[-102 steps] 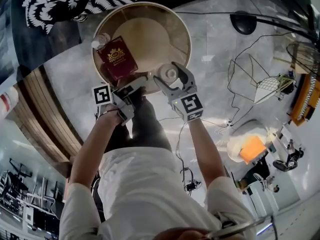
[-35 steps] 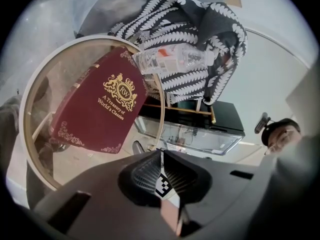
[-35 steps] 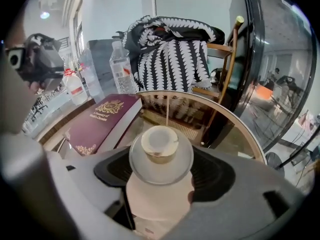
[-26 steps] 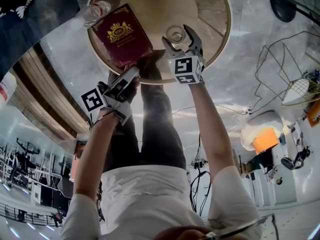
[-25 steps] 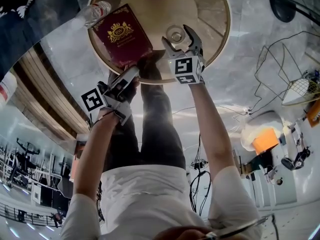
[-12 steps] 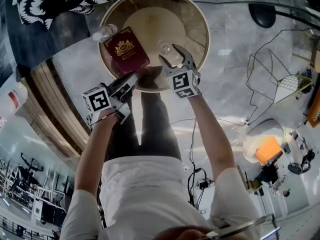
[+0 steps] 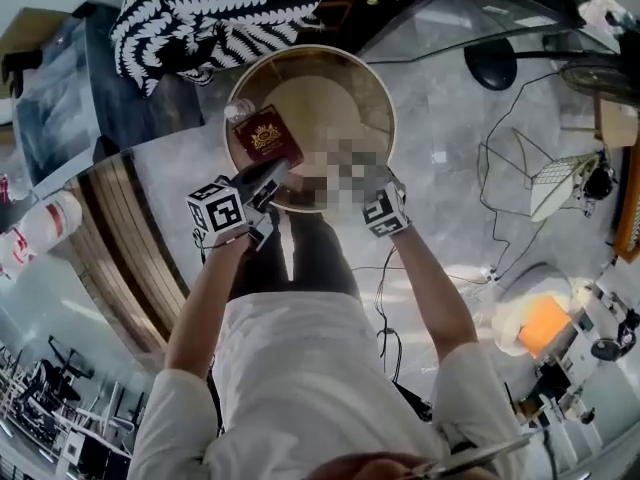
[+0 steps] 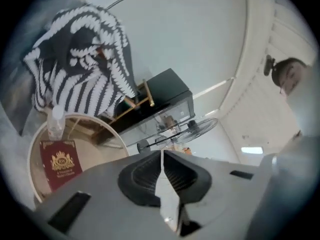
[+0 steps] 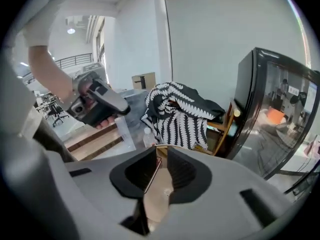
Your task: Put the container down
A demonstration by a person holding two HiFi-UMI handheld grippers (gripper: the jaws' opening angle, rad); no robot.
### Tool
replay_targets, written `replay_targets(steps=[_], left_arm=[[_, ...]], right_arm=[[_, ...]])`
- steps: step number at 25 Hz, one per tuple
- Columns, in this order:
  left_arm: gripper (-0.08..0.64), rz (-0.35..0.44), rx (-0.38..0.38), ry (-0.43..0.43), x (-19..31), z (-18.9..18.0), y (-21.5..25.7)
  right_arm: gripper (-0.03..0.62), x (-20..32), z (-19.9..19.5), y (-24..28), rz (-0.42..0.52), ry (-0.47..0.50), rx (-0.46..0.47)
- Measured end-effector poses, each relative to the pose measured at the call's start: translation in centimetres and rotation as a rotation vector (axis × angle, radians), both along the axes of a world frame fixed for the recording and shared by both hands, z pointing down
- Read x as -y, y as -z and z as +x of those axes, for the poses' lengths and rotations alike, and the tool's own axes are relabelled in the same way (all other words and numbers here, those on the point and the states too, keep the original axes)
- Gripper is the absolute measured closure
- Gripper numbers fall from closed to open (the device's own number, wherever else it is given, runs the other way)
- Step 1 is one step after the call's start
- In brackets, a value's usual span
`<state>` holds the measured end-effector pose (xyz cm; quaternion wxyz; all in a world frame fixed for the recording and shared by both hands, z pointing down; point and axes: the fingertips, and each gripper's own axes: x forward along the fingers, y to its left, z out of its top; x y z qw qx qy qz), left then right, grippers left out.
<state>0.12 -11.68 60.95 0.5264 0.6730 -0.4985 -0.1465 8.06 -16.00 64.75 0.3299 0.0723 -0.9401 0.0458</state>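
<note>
A round beige table (image 7: 322,96) carries a maroon box (image 7: 267,140) with a gold crest and a clear bottle (image 7: 238,111). A mosaic patch covers the spot where the small container would be, so I cannot see it. My left gripper (image 7: 272,173) hovers at the table's near edge just short of the box, shut with nothing in it (image 8: 162,155). My right gripper (image 9: 162,159) is closing. Only a narrow gap shows between its pads, with nothing in it. In the head view its marker cube (image 7: 385,211) shows, but the jaws are hidden.
A black-and-white patterned cloth (image 7: 200,18) hangs over a chair beyond the table. A black glass-fronted cabinet (image 9: 280,109) stands to the right. Cables and a wire frame (image 7: 545,173) lie on the marble floor. Wooden steps (image 7: 120,228) run along the left.
Both grippers have drawn back toward the table's near edge. The right jaws, wide open by the small clear container before, have narrowed to a slit. The head view has pulled away.
</note>
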Motion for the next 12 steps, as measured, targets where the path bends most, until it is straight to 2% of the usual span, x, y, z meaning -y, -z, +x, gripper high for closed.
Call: replay_targets(steps=[2, 4, 7, 12], left_arm=[[0.538, 0.037, 0.108, -0.029, 0.2, -0.3, 2.1], [0.538, 0.076, 0.169, -0.044, -0.1, -0.6, 4.2], [0.538, 0.112, 0.212, -0.056, -1.9, -0.6, 7.4], [0.538, 0.160, 0.283, -0.112, -4.9, -1.0, 11.1]], right_arm=[[0.549, -0.6, 0.1, 2.4, 0.004, -0.018, 0.024], [0.552, -1.3, 0.1, 4.6, 0.007, -0.051, 0.046], [0.555, -3.4, 0.5, 7.8, -0.009, -0.103, 0.062], [0.565, -5.8, 0.8, 11.9, 0.020, -0.196, 0.078]])
